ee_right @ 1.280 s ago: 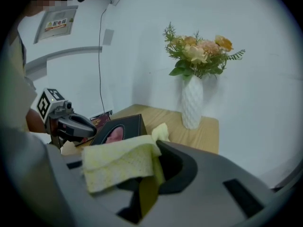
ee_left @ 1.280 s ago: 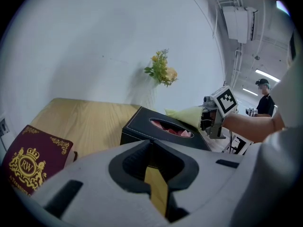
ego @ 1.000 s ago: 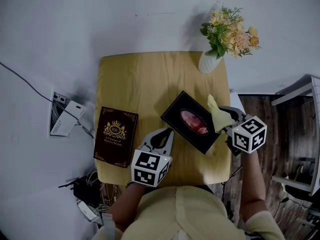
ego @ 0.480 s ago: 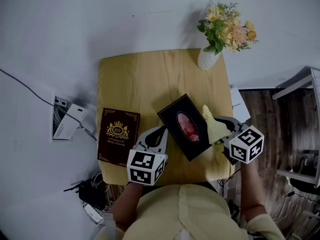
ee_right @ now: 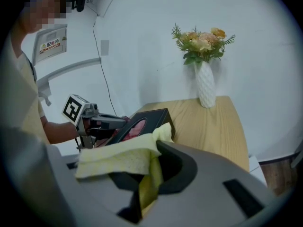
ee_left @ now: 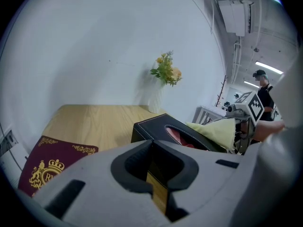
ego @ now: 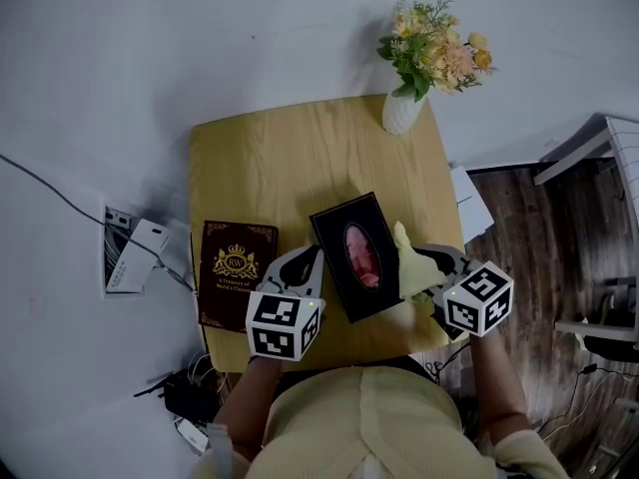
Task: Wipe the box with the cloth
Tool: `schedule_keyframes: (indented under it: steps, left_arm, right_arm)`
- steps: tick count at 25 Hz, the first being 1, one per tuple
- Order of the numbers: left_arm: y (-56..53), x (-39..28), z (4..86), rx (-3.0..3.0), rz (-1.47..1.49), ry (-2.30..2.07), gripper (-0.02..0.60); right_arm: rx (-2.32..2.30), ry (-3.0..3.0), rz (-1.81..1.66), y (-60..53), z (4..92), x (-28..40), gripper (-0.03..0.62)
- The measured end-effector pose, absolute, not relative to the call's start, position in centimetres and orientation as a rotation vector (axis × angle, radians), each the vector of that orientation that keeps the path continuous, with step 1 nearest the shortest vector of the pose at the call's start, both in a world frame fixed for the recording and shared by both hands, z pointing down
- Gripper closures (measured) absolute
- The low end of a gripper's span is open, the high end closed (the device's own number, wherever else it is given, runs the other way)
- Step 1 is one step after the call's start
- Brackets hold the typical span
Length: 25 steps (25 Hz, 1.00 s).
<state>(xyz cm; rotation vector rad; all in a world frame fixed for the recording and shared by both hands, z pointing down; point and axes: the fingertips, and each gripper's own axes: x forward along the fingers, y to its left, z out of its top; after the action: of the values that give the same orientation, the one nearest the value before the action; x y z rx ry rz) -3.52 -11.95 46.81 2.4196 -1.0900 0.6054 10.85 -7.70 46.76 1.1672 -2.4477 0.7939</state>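
Observation:
A black tissue box (ego: pixel 351 255) with an oval opening lies on the wooden table (ego: pixel 280 163), near its front edge. My right gripper (ego: pixel 421 269) is shut on a pale yellow cloth (ego: pixel 406 265), which rests against the box's right side. In the right gripper view the cloth (ee_right: pixel 124 155) drapes over the jaws of the right gripper (ee_right: pixel 149 176), just short of the box (ee_right: pixel 144 123). My left gripper (ego: pixel 308 265) is shut and empty, its tip at the box's left side. The left gripper (ee_left: pixel 152 171) sees the box (ee_left: pixel 158 126) and cloth (ee_left: pixel 215 129) ahead.
A maroon book (ego: pixel 232 267) lies left of the box. A white vase of flowers (ego: pixel 402 108) stands at the table's far right corner. Cables and a white device (ego: pixel 130 257) lie on the floor at left. A white shelf (ego: pixel 599 158) stands at right.
The box has swung from a diagonal to nearly straight and shifted left. Both grippers have moved left with it, the right one still carrying the cloth.

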Motion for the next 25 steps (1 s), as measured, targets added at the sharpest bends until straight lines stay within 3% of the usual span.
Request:
schedule_keyframes:
  steps: [17, 25]
  left_arm:
    - [-12.7, -5.0, 46.6, 2.474, 0.628, -1.054, 0.559]
    - [-12.3, -4.9, 45.5, 2.509, 0.59, -1.044, 0.558]
  right_arm:
    - [1.182, -2.45, 0.882, -4.3, 47.0, 7.3, 0.554]
    - [1.332, -2.447, 0.83, -6.1, 46.0, 10.0, 0.554]
